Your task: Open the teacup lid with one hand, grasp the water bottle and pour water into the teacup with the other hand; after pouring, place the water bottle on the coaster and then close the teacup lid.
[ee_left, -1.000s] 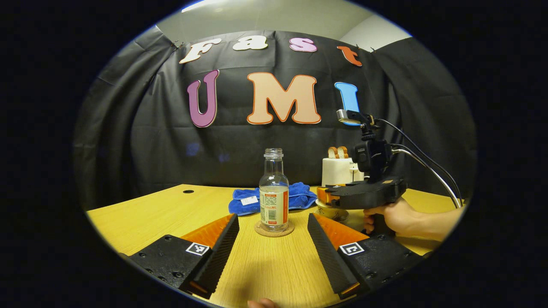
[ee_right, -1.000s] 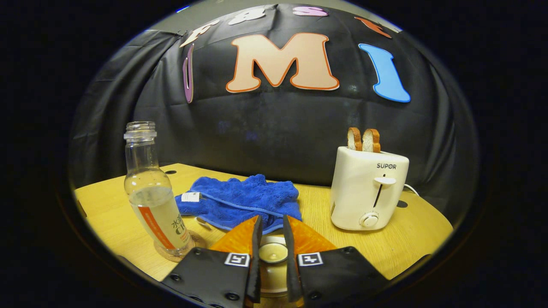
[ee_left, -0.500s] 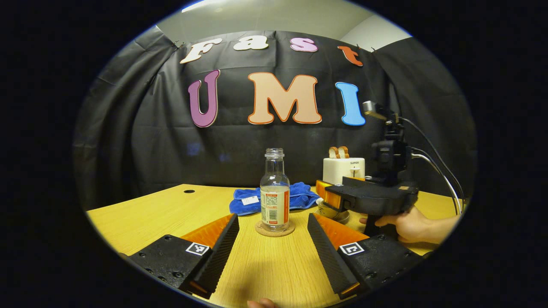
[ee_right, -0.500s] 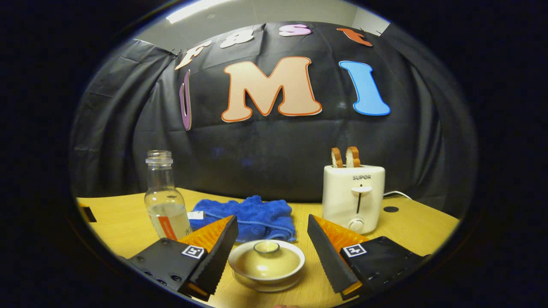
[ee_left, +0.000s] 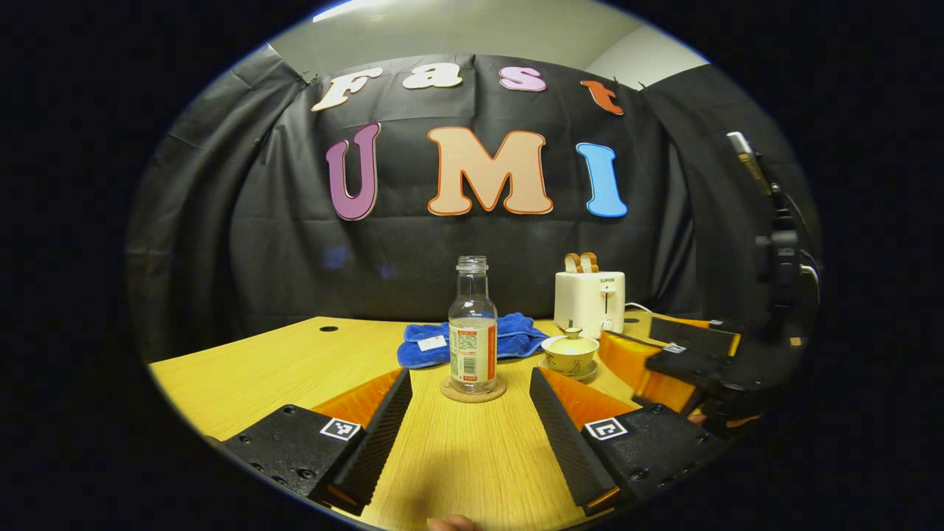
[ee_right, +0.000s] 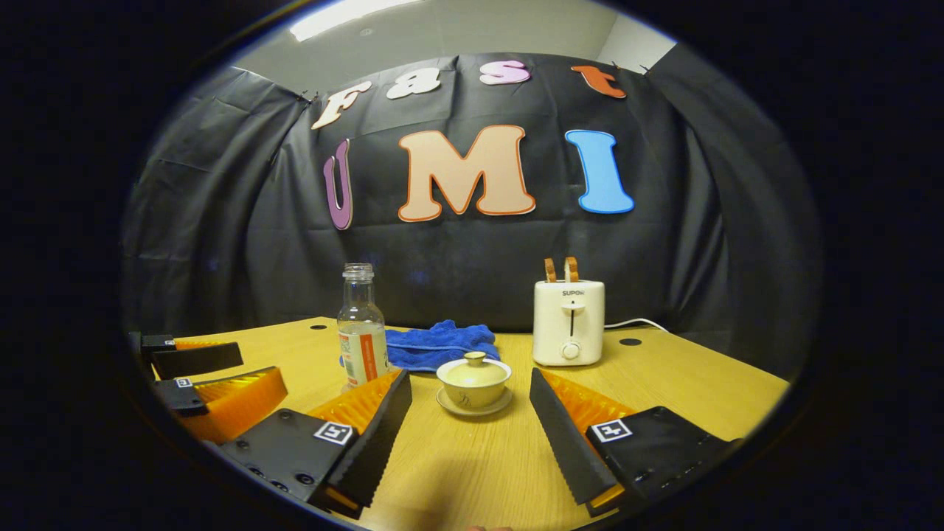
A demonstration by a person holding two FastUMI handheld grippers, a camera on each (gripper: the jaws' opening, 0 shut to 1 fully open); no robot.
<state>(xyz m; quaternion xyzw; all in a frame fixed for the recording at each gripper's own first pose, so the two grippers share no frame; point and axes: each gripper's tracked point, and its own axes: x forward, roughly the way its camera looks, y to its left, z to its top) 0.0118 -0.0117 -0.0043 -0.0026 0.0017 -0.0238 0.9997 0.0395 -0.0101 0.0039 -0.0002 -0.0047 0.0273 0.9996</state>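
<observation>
Teacup (ee_right: pixel 473 383) with lid (ee_right: pixel 474 370) on, standing on its saucer on the surface (ee_right: pixel 664 376) — bottle (ee_left: pixel 473 324) upright on the coaster (ee_left: pixel 473 389) beside it. Left tongs (ee_left: pixel 470 435) and right tongs (ee_right: pixel 469 435) both spread wide, grasping nothing — cloth (ee_right: pixel 439 344) and toaster (ee_right: pixel 568 321) behind.

Left gripper view: low over the light wooden table (ee_left: pixel 295 369), facing the black back wall, centred on the clear glass water bottle (ee_left: pixel 472 332). Right gripper view: same low height and heading, set rightward, centred on the cream lidded teacup (ee_right: pixel 473 380). Shared: bottle, teacup, white toaster (ee_right: pixel 568 322), blue cloth (ee_left: pixel 509 335).
</observation>
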